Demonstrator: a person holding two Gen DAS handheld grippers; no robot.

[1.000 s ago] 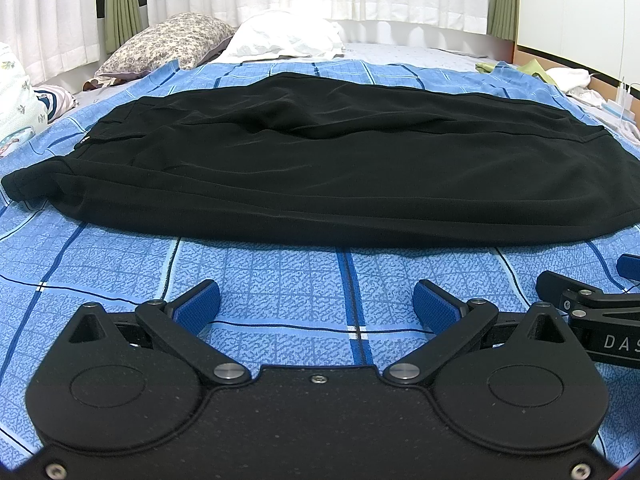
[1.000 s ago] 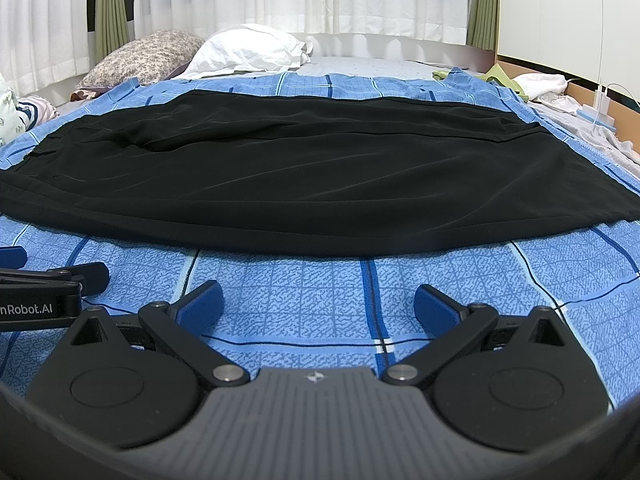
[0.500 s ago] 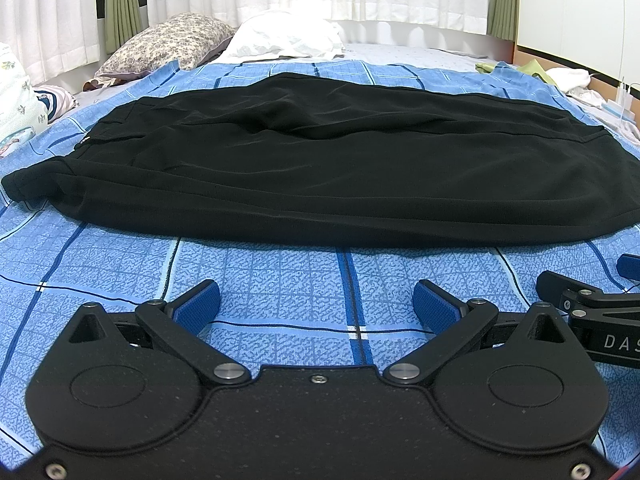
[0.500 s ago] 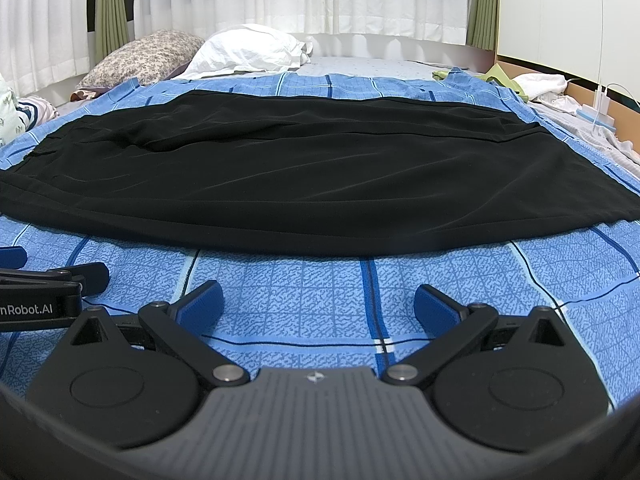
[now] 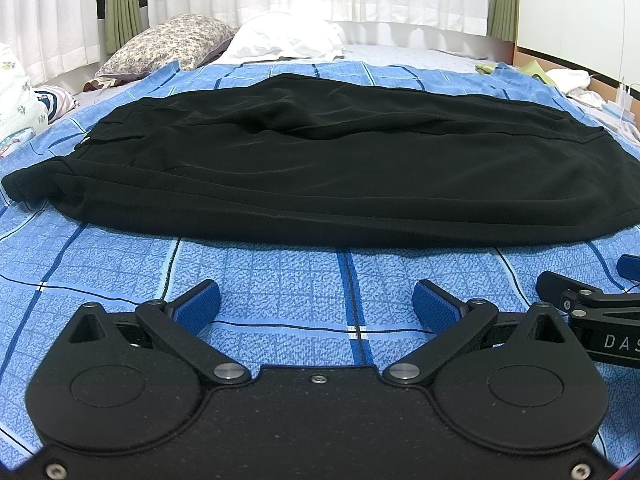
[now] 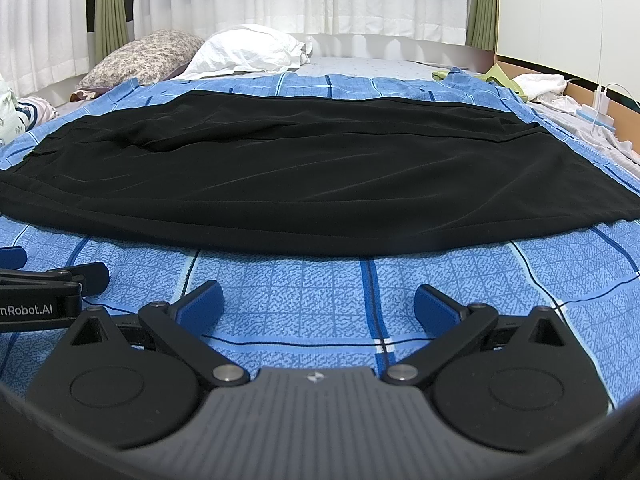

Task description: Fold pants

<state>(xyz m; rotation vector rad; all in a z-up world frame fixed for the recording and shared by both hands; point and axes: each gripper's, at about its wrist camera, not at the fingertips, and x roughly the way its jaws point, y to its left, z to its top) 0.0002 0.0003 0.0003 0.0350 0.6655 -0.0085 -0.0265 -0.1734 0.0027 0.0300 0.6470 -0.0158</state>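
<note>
Black pants (image 5: 320, 176) lie spread flat across a blue checked bedsheet (image 5: 280, 276), stretching from left to right; in the right wrist view the same pants (image 6: 312, 184) fill the middle. My left gripper (image 5: 316, 308) hovers low over the sheet just in front of the near edge of the pants, open with nothing between its blue pads. My right gripper (image 6: 318, 306) is likewise open and empty, a short way short of the pants' near edge. Each gripper shows at the edge of the other's view, side by side.
A floral pillow (image 5: 168, 46) and a white pillow (image 5: 288, 40) lie at the head of the bed under white curtains. Loose clothes (image 6: 540, 84) and a charger (image 6: 598, 110) sit at the far right. Patterned bedding (image 5: 20, 108) lies at the left.
</note>
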